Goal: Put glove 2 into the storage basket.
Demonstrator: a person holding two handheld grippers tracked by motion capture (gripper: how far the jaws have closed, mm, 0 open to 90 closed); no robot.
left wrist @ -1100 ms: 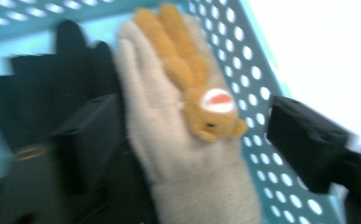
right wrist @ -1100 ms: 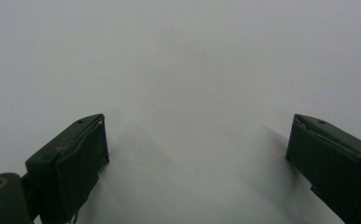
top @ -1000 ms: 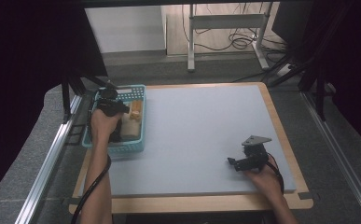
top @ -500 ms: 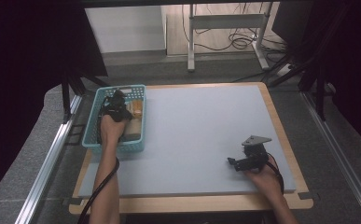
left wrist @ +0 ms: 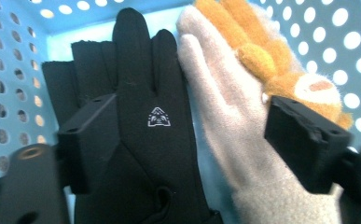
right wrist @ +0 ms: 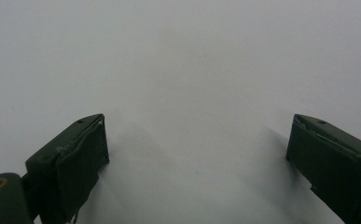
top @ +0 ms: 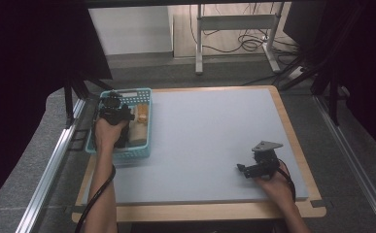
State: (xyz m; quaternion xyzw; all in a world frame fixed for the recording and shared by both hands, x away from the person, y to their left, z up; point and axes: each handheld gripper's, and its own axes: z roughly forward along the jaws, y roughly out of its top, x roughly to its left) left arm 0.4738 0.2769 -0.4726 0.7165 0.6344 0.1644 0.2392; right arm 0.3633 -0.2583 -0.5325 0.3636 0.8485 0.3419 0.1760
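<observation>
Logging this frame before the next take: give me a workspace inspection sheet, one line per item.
Surface: grey mat on a wood-edged table, bare apart from the basket and the grippers.
Job's things: blue basket at the mat's left edge holds a black glove, a cream glove and an orange plush item.
Clutter: nothing seen.
Grippers: left gripper in the basket, jaws open around the two gloves; right gripper open over bare mat.
Cables: one trails along the left forearm; more lie on the floor behind.
Surroundings: white-legged stand, dark curtains at both sides.
</observation>
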